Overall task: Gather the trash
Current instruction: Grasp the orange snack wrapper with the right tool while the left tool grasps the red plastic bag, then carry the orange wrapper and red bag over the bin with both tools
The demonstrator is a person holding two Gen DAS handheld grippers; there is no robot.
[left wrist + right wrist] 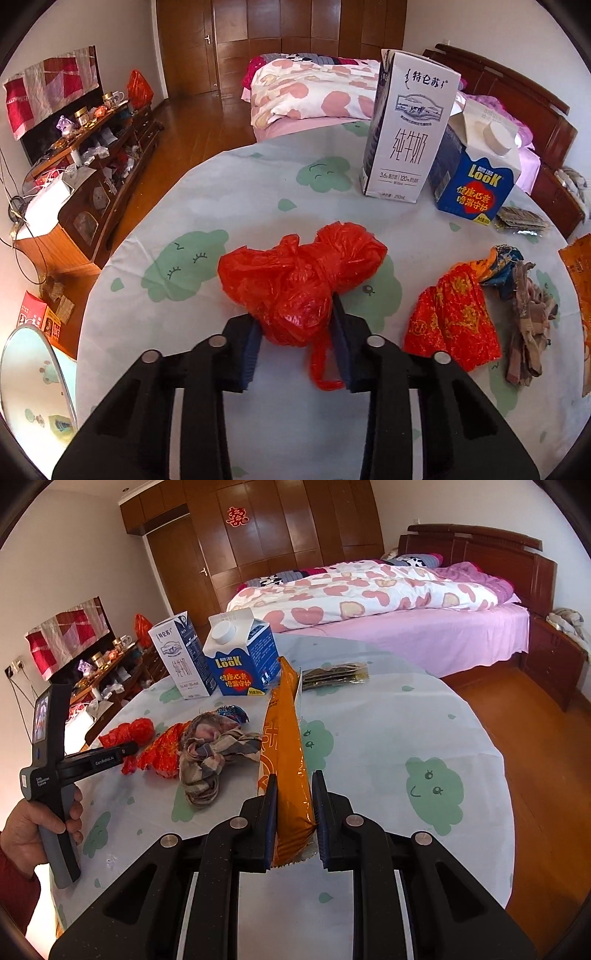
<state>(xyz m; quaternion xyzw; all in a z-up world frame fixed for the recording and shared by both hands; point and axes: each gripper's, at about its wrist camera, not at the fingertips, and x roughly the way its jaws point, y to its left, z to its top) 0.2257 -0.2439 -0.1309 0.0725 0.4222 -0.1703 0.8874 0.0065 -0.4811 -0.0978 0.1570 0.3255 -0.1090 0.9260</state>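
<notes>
On the worktop (258,177), the left hand-held gripper (297,343) has its jaws spread around the near end of a knotted red plastic bag (303,280), the pads touching its sides. The right hand-held gripper (294,821) is closed on an orange snack packet (286,753), held edge-up. Between them lie a red-and-gold wrapper (454,317) and a crumpled cloth (210,753); two milk cartons (406,129) stand behind.

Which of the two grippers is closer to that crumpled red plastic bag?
Left. The left gripper has its fingers on either side of the red plastic bag. The right gripper is further along the table, around the orange snack packet.
</notes>
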